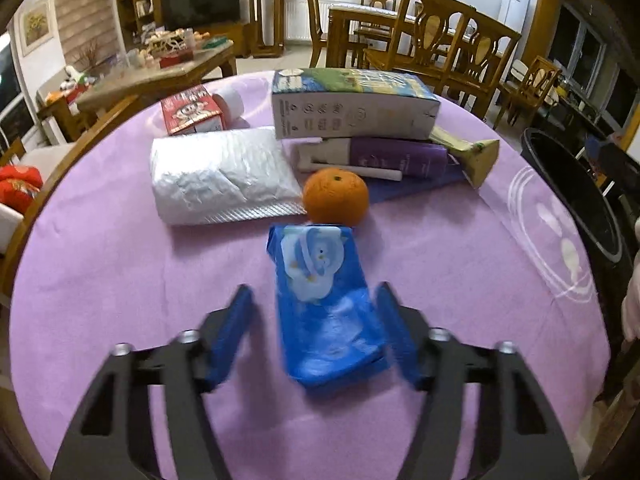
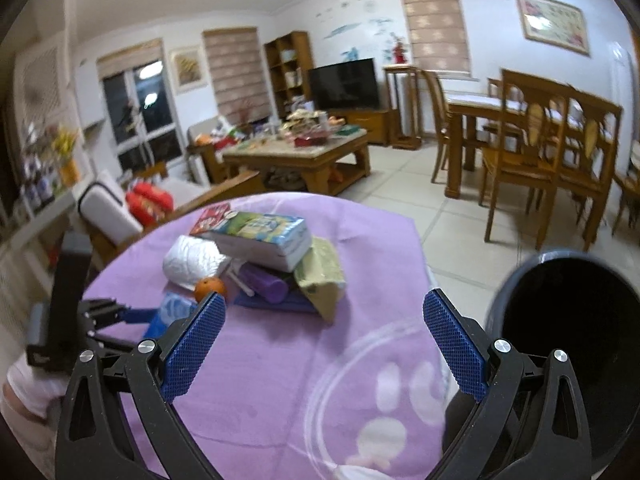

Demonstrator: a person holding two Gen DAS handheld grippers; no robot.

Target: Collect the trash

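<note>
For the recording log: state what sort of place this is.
Most likely a home's combined living and dining room: a television on a low cabinet, a cluttered wooden coffee table, and a dining table with wooden chairs.

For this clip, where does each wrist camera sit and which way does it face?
Left wrist: low over the purple tablecloth, facing the blue plastic packet between its open left gripper.
Right wrist: higher, facing the room past its open right gripper; black bin at right.
Shared: the orange fruit, the long white carton.
</note>
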